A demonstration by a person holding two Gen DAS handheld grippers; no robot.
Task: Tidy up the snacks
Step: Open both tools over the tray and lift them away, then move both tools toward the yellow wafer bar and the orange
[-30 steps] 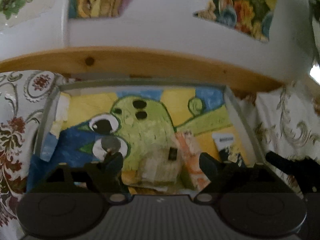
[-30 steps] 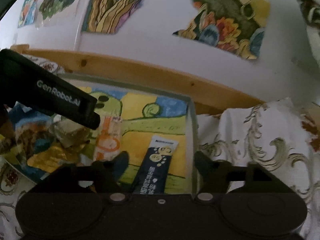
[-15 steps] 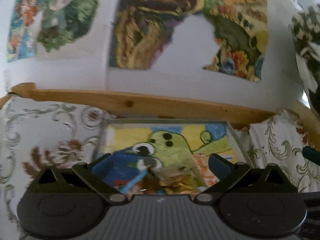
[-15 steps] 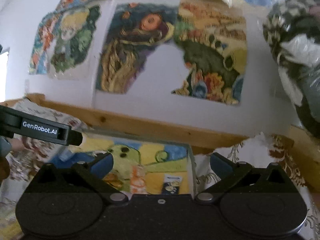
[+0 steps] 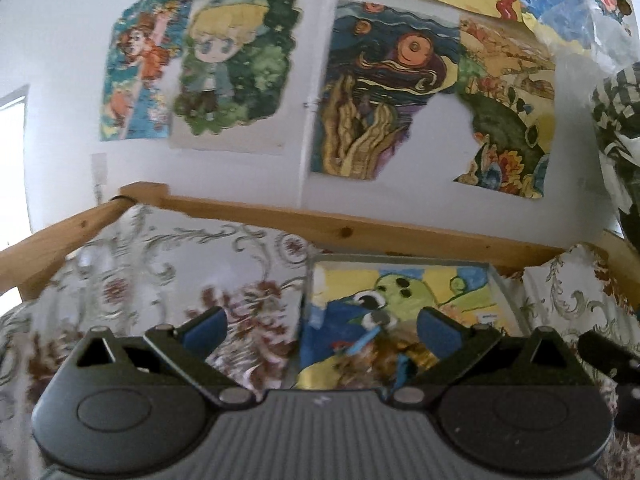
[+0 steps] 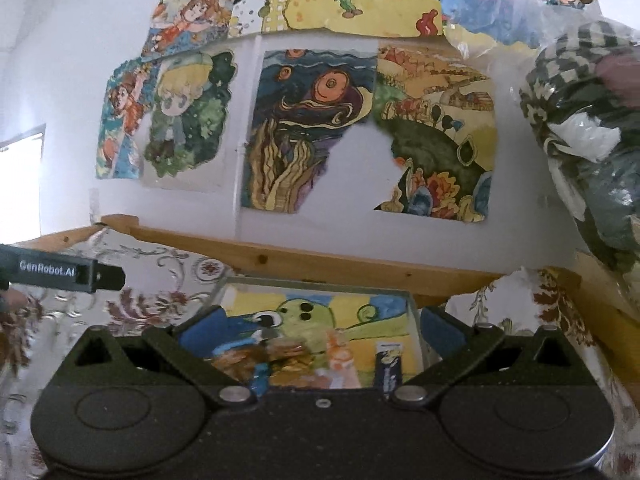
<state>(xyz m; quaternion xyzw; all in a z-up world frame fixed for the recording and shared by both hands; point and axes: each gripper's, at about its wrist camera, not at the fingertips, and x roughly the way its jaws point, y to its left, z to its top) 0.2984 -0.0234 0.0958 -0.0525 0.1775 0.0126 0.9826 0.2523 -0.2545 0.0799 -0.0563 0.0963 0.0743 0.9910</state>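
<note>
Both the left gripper (image 5: 322, 322) and right gripper (image 6: 320, 322) were spread wide, empty. Snack packets (image 6: 304, 356) lay in a clear tray (image 6: 414, 312) on a floral tablecloth (image 5: 160, 264), below paintings (image 6: 308, 128) on a white wall.

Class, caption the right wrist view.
Open right gripper above a clear tray holding snack packets.

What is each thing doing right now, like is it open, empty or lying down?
Left gripper: open, holding nothing.
Right gripper: open, holding nothing.
Clear box: lid off, snacks inside, sitting on the flowery cloth.
Dark blue stick packet: lying flat in the box, near its right wall.
Orange packet: lying flat in the box.
Gold wrappers: piled up in the box, crumpled.
Flowery cloth: spread flat.
</note>
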